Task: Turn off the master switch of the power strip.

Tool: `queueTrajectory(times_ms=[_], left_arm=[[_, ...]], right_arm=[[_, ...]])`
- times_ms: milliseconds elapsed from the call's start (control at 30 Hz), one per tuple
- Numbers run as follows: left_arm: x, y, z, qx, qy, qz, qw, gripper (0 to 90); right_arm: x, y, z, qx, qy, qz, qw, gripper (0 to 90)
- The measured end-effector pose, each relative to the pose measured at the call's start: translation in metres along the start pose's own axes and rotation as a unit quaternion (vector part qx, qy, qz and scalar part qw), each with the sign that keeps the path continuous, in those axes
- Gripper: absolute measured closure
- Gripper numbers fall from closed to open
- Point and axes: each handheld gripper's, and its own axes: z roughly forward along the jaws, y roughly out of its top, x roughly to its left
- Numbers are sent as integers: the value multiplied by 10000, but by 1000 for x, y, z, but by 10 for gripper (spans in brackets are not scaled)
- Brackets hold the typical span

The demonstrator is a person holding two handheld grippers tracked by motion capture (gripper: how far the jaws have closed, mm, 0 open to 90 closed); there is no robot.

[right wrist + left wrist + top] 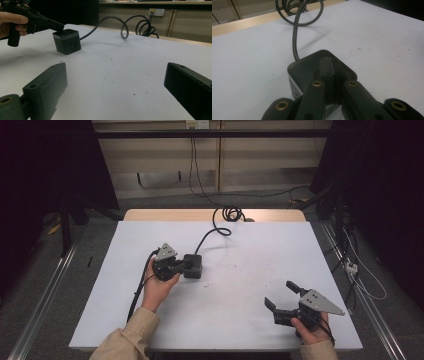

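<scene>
high view first: the left claw (186, 264) sits on top of the black socket cube (193, 266), left of centre on the white bench (250, 270), jaws pressed together with nothing between them, their tips resting on the cube's top face. left gripper view confirms it, the two jaws side by side over the cube's rounded top (312, 67), not pinching its sides. over on the near right, the right claw (282, 296) hovers well apart from the cube, jaws spread wide and empty. the cube looks like a rigid plastic block, fairly dense for its size, smooth and likely a bit slippery on those rounded edges, so the best hold would be across two flat opposite side faces, low down, away from the cord. it's near enough square, so no real long axis of its own; the line that matters is the cord (215, 231), which leaves the far side and runs away toward the coil (229, 213) at the back edge. that thick cord looks stiff and will likely tug the cube round if it's lifted. right gripper view shows a socket face (70, 46) pointing toward the near right.
</scene>
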Motion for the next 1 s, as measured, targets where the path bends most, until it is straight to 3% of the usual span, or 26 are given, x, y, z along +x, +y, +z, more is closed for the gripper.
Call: queueTrajectory(times_ms=[667,733,1000], left_arm=[[-2,1,0,38,64,150,9999,900],[-3,2,0,62,106,240,9996,900],[-4,2,0,85,133,228,9996,900]], right_arm=[[2,0,1,-1,23,-22,10000,44],[2,0,1,1,28,-29,10000,44],[1,1,1,-1,21,-22,10000,44]])
